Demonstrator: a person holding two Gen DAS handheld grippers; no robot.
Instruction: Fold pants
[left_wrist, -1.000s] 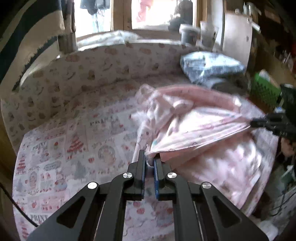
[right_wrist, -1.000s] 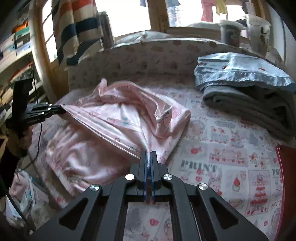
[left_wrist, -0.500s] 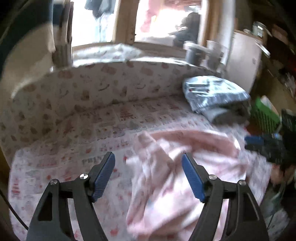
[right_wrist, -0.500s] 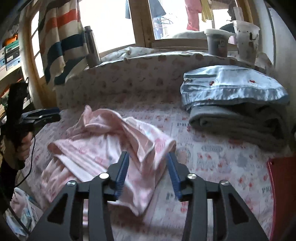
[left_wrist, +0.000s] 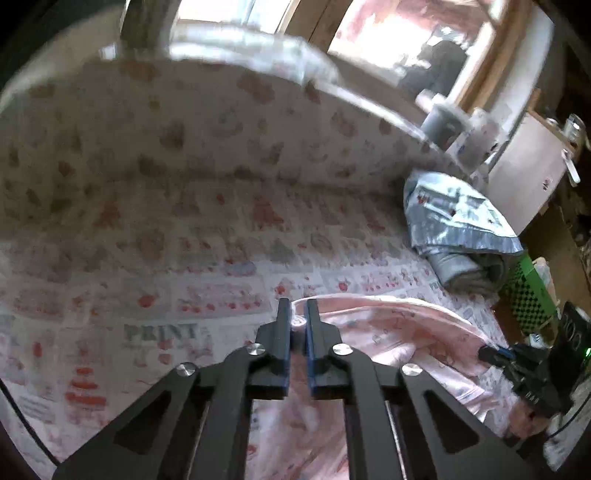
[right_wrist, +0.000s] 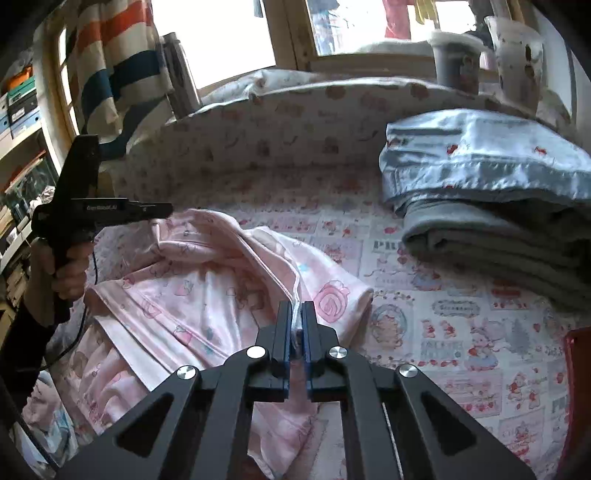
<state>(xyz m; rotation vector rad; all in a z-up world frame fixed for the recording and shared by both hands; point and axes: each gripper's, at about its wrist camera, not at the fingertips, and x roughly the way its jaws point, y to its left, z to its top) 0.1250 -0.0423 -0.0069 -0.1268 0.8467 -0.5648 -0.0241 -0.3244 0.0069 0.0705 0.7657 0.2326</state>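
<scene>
One room, window-lit: wooden window frame (right_wrist: 295, 40) at the back, a striped cloth (right_wrist: 118, 66) hanging at its left, shelves with boxes (right_wrist: 22, 107) at the far left. One padded surface under a printed sheet (right_wrist: 461, 332) of cartoon panels and red motifs, its raised patterned back edge (right_wrist: 295, 125) curving below the sill. One stack of folded laundry (right_wrist: 491, 206), pale blue over grey, at the right rear of the sheet. One pair of pink printed pants (right_wrist: 207, 280), crumpled on the left half of the sheet. Two cups (right_wrist: 454, 55) on the sill. Left gripper (left_wrist: 294, 319) is clamped on a pink fabric edge; right gripper (right_wrist: 295, 317) is likewise pinched closed on a fold of the pants.
</scene>
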